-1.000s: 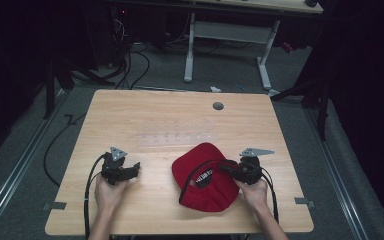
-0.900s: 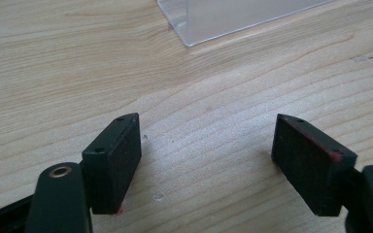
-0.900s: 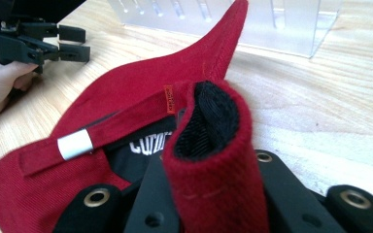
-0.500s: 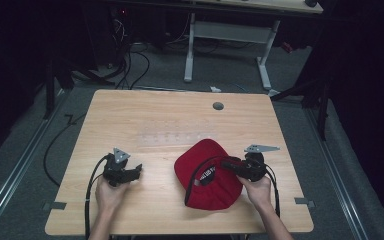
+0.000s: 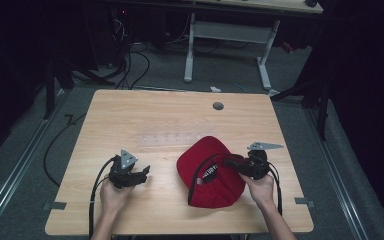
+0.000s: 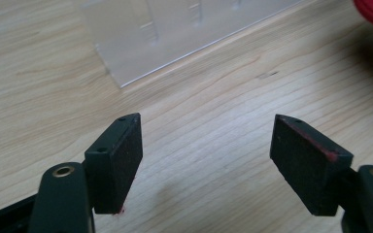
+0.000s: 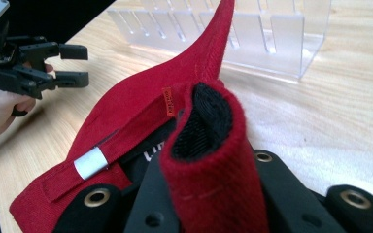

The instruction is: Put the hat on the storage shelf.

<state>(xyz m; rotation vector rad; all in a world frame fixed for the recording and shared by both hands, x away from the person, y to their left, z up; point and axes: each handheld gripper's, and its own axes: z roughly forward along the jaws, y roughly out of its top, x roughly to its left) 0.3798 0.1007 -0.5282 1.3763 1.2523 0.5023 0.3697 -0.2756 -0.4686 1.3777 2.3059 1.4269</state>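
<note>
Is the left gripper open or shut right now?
Open: the left gripper has its jaws wide apart over bare table, holding nothing.

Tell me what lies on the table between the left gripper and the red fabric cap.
Nothing: in the high view, bare wooden table separates the open left gripper from the red fabric cap, which the right gripper holds.
</note>
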